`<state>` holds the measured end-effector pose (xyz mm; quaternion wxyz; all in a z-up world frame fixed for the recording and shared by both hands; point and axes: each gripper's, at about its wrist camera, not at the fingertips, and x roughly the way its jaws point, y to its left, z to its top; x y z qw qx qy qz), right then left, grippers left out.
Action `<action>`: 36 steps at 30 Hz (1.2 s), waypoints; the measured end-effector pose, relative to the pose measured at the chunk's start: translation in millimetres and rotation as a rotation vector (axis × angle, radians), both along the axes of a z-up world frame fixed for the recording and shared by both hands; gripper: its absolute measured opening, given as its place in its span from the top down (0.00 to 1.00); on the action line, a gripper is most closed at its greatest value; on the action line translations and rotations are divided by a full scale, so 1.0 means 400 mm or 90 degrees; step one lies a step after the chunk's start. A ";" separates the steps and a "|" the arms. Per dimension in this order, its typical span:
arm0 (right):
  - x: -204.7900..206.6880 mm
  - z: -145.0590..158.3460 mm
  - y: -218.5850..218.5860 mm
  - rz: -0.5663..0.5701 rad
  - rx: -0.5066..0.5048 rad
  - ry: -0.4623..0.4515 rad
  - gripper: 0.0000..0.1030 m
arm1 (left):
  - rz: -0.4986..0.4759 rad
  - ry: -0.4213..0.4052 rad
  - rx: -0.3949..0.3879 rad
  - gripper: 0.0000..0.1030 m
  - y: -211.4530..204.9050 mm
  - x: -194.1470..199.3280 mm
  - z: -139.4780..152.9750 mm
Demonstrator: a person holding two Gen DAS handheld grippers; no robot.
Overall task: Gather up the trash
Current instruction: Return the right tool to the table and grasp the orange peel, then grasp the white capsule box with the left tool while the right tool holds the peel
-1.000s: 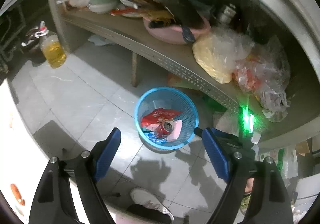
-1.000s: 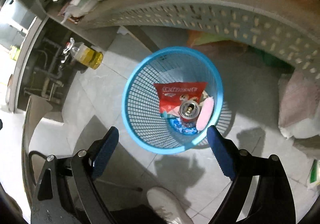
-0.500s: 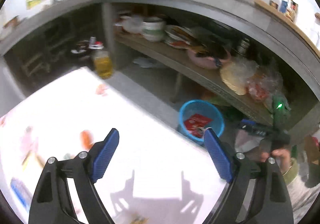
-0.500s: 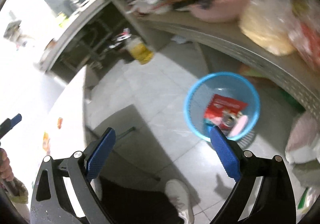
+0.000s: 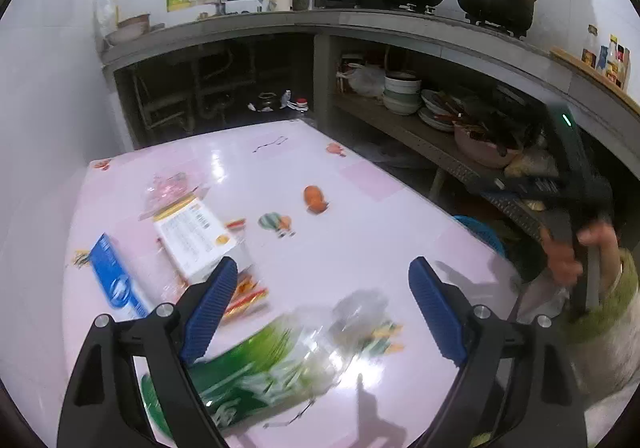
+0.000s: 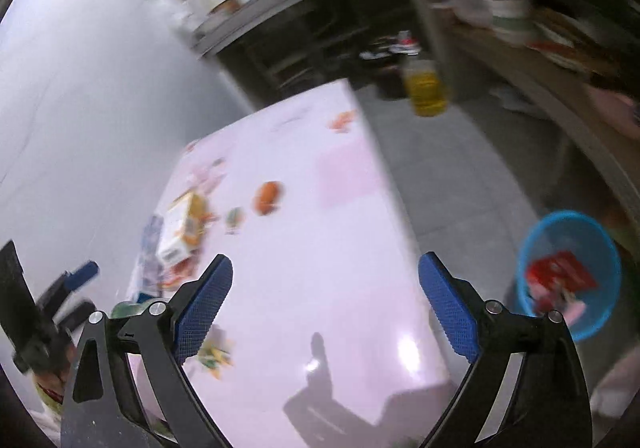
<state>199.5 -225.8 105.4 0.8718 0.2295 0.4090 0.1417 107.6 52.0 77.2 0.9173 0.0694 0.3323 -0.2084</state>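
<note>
Left gripper (image 5: 320, 304) wide open, nothing held, hovering low over the pink tabletop (image 5: 360, 232). Green wrapper (image 5: 256, 364) right under it, mostly between the fingers and a bit toward the left one, lying flat. Blurry, but long axis looks diagonal, near-left to far-right, clear crinkly end (image 5: 360, 312) pointing toward the right finger. White box (image 5: 196, 238) just past the left fingertip, long axis running away from the camera, blue packet (image 5: 116, 284) beside it on the left. Right gripper (image 6: 324, 308) also spread open and empty, above the tabletop's right part. Blue bin (image 6: 568, 272) down on the floor off to its right, red wrapper (image 6: 560, 276) inside. Too smeared for more.
</note>
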 end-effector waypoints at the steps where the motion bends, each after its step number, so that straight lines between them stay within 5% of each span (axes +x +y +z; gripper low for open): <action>1: 0.018 0.003 0.026 0.016 -0.002 0.000 0.17 | 0.003 -0.002 -0.001 0.17 0.015 -0.015 -0.009; 6: 0.136 0.000 0.164 0.083 -0.028 0.019 0.28 | 0.009 0.020 -0.029 0.17 0.072 -0.063 -0.047; 18: 0.333 -0.081 0.360 0.131 -0.210 0.044 0.54 | 0.080 0.021 -0.126 0.17 0.213 -0.064 -0.053; 26: 0.367 -0.112 0.382 0.113 -0.229 0.056 0.82 | 0.109 0.035 -0.173 0.17 0.282 -0.038 -0.050; 36: 0.333 -0.125 0.354 0.099 -0.189 0.066 0.91 | 0.102 0.083 -0.176 0.17 0.285 0.061 -0.005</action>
